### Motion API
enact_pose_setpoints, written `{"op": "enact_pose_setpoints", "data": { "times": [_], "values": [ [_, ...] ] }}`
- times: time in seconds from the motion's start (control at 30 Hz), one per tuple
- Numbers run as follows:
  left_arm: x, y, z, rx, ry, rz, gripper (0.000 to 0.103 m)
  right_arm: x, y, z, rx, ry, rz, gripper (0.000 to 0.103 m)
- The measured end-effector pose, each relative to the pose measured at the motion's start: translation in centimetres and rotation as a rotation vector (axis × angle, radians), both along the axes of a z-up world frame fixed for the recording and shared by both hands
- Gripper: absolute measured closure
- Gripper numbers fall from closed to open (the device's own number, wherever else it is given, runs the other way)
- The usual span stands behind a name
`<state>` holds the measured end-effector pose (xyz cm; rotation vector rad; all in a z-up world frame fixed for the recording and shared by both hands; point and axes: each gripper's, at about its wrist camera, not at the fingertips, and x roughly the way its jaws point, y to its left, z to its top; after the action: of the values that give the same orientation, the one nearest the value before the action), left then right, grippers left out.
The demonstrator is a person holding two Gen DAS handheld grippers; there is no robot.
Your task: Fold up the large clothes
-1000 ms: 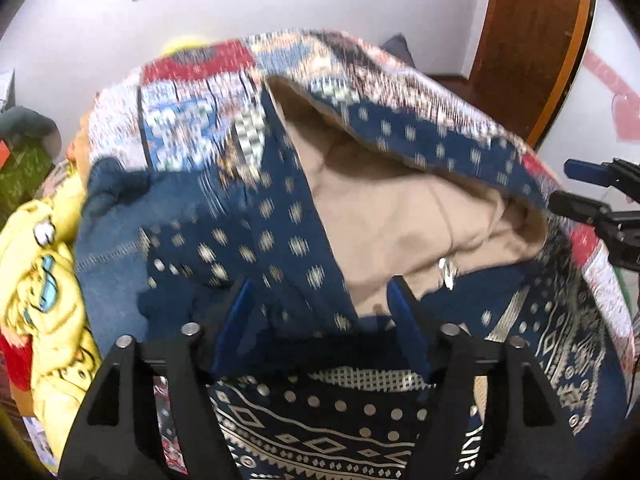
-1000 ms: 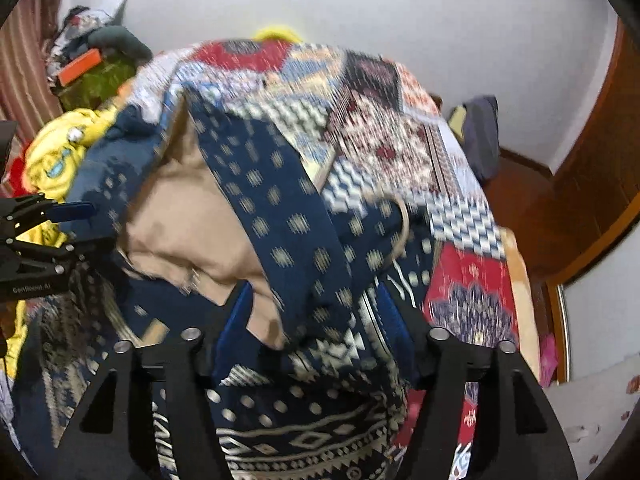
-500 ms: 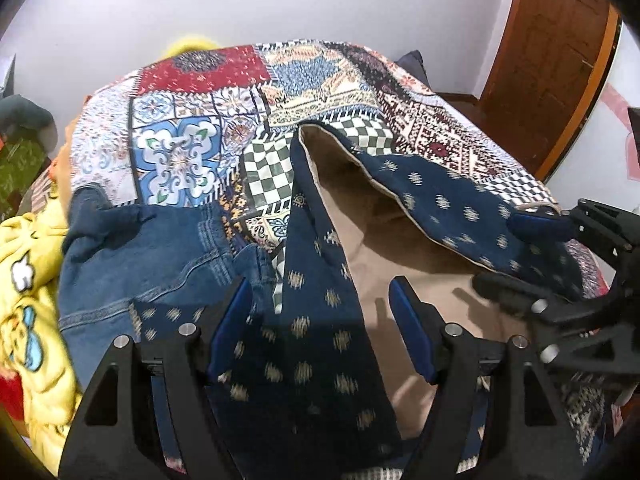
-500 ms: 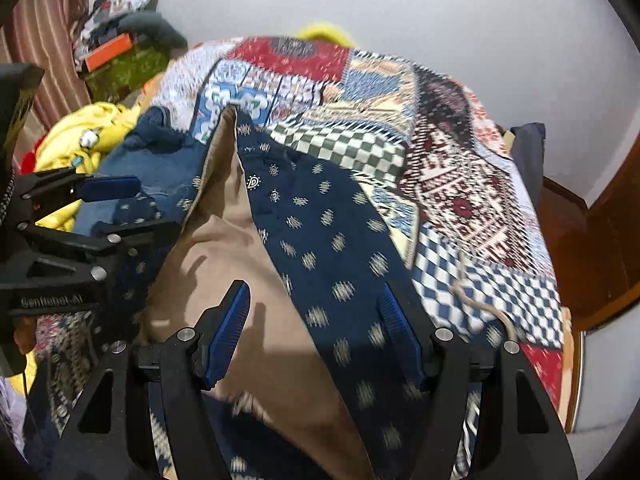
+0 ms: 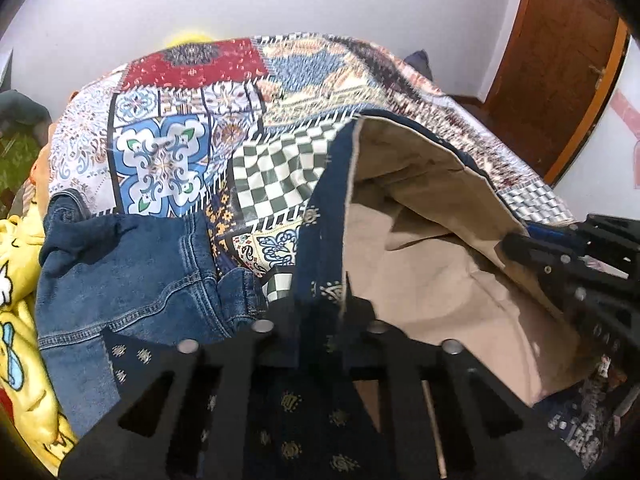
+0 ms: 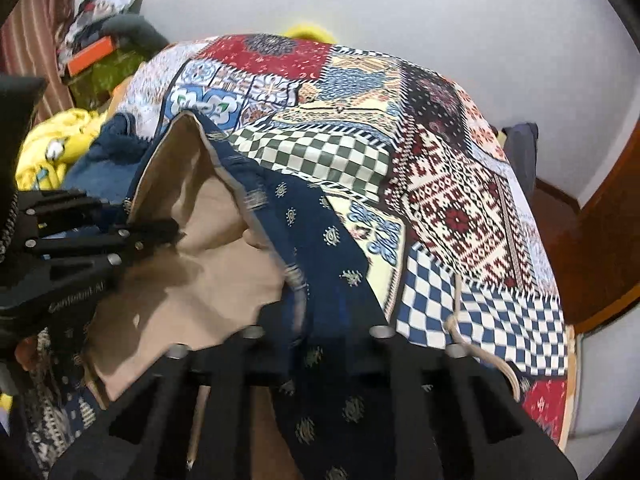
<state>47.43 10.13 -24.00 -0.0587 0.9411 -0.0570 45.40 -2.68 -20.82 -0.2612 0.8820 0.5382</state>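
A large navy patterned garment (image 5: 324,216) with a tan lining (image 5: 432,264) lies on the patchwork bedspread (image 5: 168,160). My left gripper (image 5: 320,312) is shut on one navy edge of it, near the bottom of the left wrist view. My right gripper (image 6: 316,320) is shut on the other navy edge (image 6: 320,248), with the tan lining (image 6: 208,264) opening between the two. Each gripper shows in the other's view: the right one at the right edge (image 5: 568,264), the left one at the left edge (image 6: 88,236).
Blue jeans (image 5: 132,272) lie left of the garment, and a yellow printed cloth (image 5: 16,320) lies beyond them at the bed's left edge. A tan drawstring (image 6: 480,352) trails on the bedspread (image 6: 460,208). A wooden door (image 5: 560,52) stands at right.
Both grippers have closed on the garment's navy edges. The garment has been drawn down and spread toward the bed, and more bedspread shows beyond it.
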Motion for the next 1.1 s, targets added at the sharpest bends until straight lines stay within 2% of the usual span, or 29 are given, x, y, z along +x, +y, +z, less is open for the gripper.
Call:
{"op": "enact_pose_setpoints", "data": {
  "times": [0.1, 0.23, 0.43, 0.53, 0.63, 0.77, 0.87, 0.97, 1.03, 1.07, 1.1],
  "values": [
    [-1.9, -0.5, 2.7, -0.026, -0.048, -0.026, 0.094, -0.7, -1.7, 1.6, 0.048, -0.006, -0.029, 0.097],
    [-5.1, -2.1, 6.4, -0.024, -0.105, -0.071, 0.094, -3.3, -5.3, 5.2, 0.129, -0.060, -0.066, 0.098],
    [-9.8, -4.1, 9.5, -0.043, -0.126, -0.131, 0.094, -7.0, -10.1, 8.5, 0.192, -0.077, -0.120, 0.098],
    [-11.9, -4.8, 9.3, -0.071, -0.103, -0.160, 0.095, -9.5, -11.2, 9.3, 0.180, -0.099, -0.103, 0.098],
    [-14.2, -5.7, 8.1, -0.055, -0.071, -0.190, 0.095, -11.7, -11.7, 9.5, 0.168, -0.097, -0.082, 0.098],
    [-16.6, -5.8, 4.9, -0.075, 0.028, -0.206, 0.095, -14.0, -11.7, 8.6, 0.136, -0.077, -0.056, 0.098],
    [-17.8, -5.8, 2.5, -0.052, 0.097, -0.188, 0.095, -14.9, -11.8, 7.2, 0.105, -0.056, -0.046, 0.098],
    [-18.5, -5.8, 0.7, -0.026, 0.163, -0.170, 0.082, -15.6, -12.2, 5.3, 0.103, 0.001, -0.055, 0.096],
    [-18.8, -5.6, 0.4, -0.022, 0.175, -0.159, 0.066, -15.8, -12.6, 4.1, 0.110, 0.042, -0.069, 0.095],
    [-19.0, -5.5, 0.5, -0.014, 0.171, -0.150, 0.053, -16.1, -12.7, 3.9, 0.110, 0.055, -0.073, 0.094],
    [-19.2, -5.3, 0.9, 0.000, 0.158, -0.136, 0.047, -16.3, -13.0, 3.3, 0.107, 0.072, -0.080, 0.092]
  ]
}}
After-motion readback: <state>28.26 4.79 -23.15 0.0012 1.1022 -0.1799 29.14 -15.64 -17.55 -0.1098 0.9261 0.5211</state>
